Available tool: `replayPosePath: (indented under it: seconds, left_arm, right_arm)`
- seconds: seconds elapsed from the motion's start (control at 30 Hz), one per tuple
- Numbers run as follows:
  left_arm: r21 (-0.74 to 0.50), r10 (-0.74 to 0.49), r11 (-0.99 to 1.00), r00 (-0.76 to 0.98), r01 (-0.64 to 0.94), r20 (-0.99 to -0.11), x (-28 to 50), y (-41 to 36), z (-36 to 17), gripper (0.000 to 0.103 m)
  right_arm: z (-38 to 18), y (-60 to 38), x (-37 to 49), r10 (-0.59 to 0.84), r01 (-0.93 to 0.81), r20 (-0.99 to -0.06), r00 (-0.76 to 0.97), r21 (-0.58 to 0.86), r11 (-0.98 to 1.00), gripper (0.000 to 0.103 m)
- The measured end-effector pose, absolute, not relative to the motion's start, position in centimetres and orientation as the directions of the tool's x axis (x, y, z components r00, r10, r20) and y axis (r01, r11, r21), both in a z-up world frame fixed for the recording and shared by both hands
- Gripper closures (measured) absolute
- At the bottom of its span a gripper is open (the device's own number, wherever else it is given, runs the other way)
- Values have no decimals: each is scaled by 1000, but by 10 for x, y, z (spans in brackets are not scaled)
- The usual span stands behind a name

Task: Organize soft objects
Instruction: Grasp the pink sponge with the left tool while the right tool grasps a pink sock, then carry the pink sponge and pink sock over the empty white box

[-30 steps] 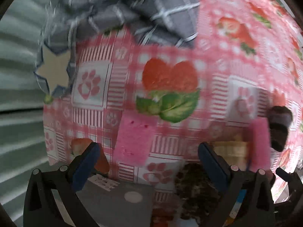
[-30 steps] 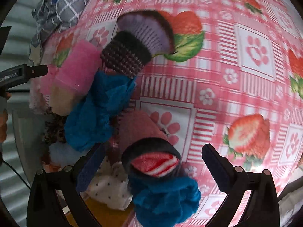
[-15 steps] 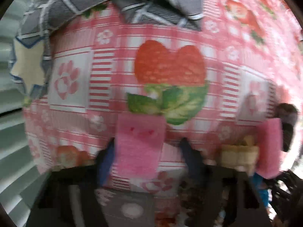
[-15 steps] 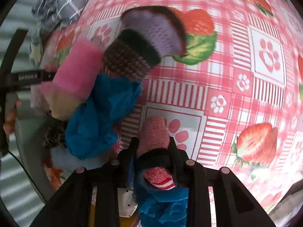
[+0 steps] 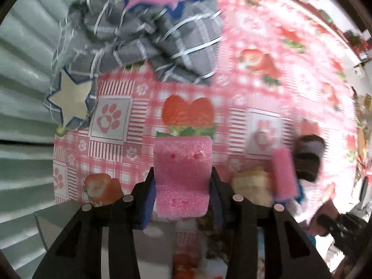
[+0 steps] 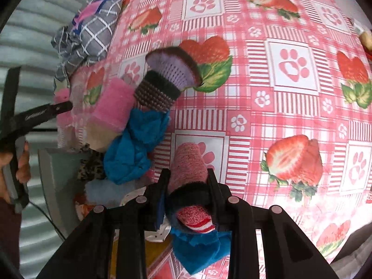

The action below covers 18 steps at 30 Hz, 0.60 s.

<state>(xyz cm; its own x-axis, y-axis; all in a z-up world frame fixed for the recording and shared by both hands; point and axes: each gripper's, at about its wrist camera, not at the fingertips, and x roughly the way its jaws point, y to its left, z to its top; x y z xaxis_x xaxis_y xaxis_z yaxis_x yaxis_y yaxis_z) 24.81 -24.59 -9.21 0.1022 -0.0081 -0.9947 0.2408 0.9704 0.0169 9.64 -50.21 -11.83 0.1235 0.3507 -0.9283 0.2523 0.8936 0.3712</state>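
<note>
Your surface (image 6: pixel 290 121) wears a glossy pink-and-white checked oilcloth printed with strawberries, green leaves and paw prints in white squares; it fills most of both views. To your left runs a pale grey-green corrugated wall (image 5: pixel 25 107), ribs horizontal, right against the surface edge. Bright daylight washes out the far right side in the left wrist view; clutter there is too blurred to name. Floor not visible.

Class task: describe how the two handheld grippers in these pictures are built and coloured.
Both the left gripper and the right gripper have black plastic frames with round silver rivets and blue finger pads. The right wrist view shows white lettering on the left gripper's side; it is unreadable.
</note>
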Motion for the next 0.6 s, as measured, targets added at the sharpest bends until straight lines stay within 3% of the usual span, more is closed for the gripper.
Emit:
replayPosePath:
  seconds: [0.23,0.6]
  left_arm:
    - [-56,-104,941,126,333,-987,198,-283,-57,58]
    - [-69,-162,851,135,521,-977,116,-370,-25,58]
  right_arm:
    - [-100,-520,82,349,279,-920,177,387,879,71]
    - [-68,-554,42,297,325,-925,238,364,873,71]
